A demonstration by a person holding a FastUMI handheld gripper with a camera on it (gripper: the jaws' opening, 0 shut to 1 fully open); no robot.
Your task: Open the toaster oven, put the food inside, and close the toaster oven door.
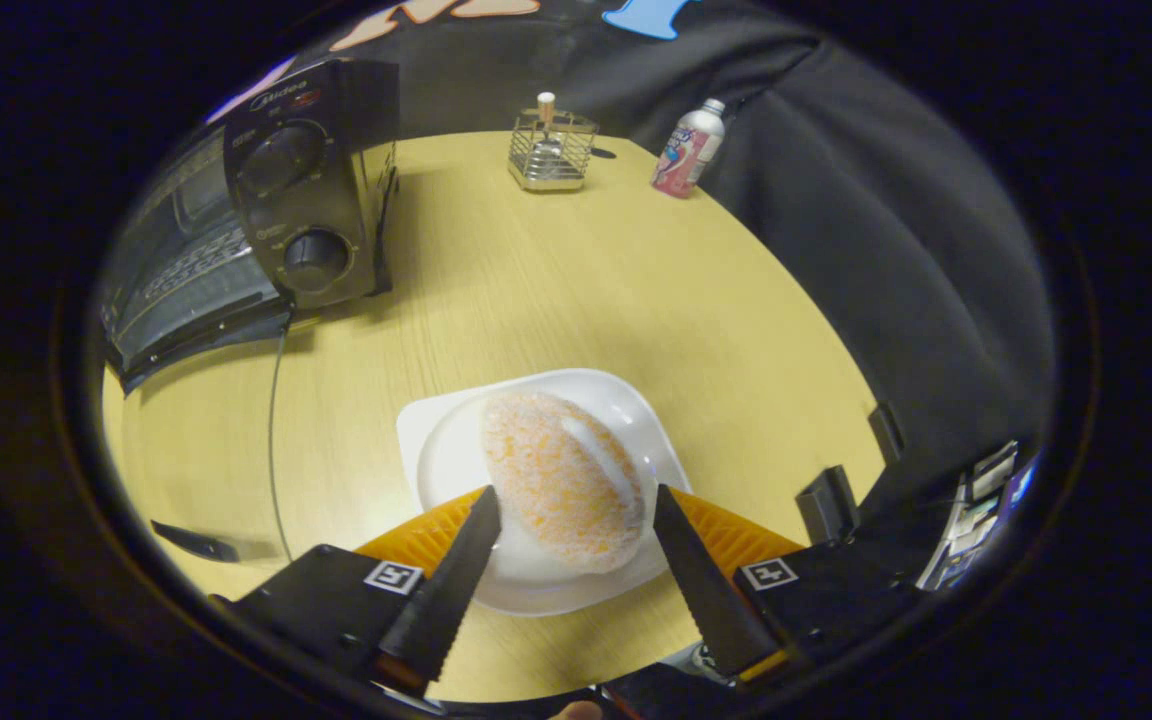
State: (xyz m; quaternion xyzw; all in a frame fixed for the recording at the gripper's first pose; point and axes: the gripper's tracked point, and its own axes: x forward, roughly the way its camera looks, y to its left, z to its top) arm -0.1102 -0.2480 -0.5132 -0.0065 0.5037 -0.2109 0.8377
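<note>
A round sugar-dusted bun (561, 480) lies on a white plate (436, 440) on the yellow wooden table. My gripper (574, 497) is open and straddles the bun. One fingertip (484, 510) sits close by its left side and the other close by its right side; I see no squeeze on the bun. The toaster oven (301, 200) stands beyond the fingers at the far left of the table. Its glass door (186, 290) hangs swung down and open, with the wire rack showing behind it.
The oven's thin power cord (272, 440) runs over the table left of the plate. At the back stand a wire basket (550, 150) with a wooden-handled tool and a pink-and-white bottle (688, 150). Bare tabletop lies between plate and oven.
</note>
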